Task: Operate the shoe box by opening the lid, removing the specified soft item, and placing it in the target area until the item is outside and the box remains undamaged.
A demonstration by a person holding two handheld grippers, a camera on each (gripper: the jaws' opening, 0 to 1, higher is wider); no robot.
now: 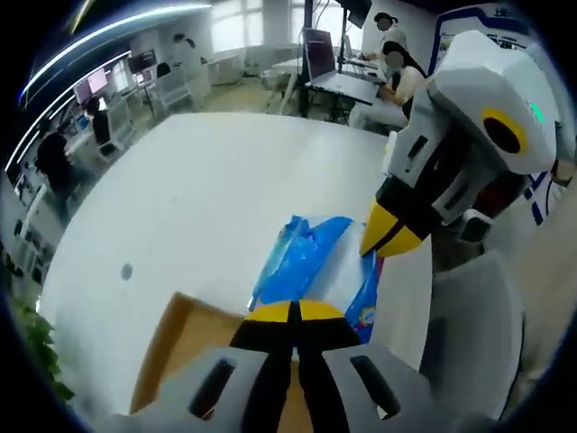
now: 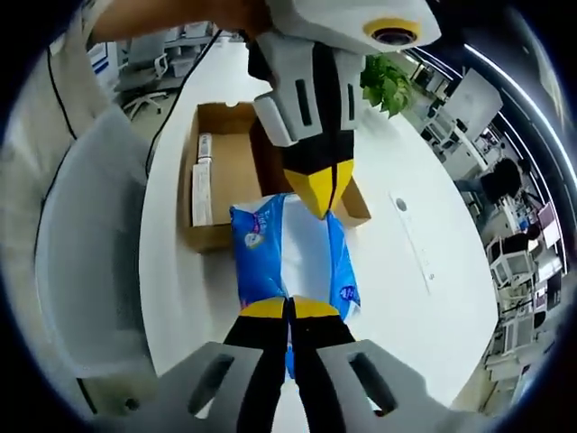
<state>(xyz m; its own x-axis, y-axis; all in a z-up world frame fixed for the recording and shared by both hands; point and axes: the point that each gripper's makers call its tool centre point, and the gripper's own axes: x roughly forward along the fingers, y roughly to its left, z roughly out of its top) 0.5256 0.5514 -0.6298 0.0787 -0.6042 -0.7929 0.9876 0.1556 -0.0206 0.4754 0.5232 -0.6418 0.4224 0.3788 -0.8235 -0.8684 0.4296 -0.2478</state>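
We hold the blue pack [image 2: 290, 257] between us above the table [image 1: 207, 189], outside the open box [image 2: 225, 171] that sits at upper centre of the right gripper view. The right gripper [image 2: 288, 311] has its jaws pressed together on the pack's near end, and the left gripper [image 2: 323, 194] pinches the far end with jaws closed. The pack's long axis runs straight from one gripper to the other, so the set-down turns on lowering both ends together, clear of the box.

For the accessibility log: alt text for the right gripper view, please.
Both grippers, right and left, pinch opposite ends of a blue packet on a white table. An open cardboard box lies behind.
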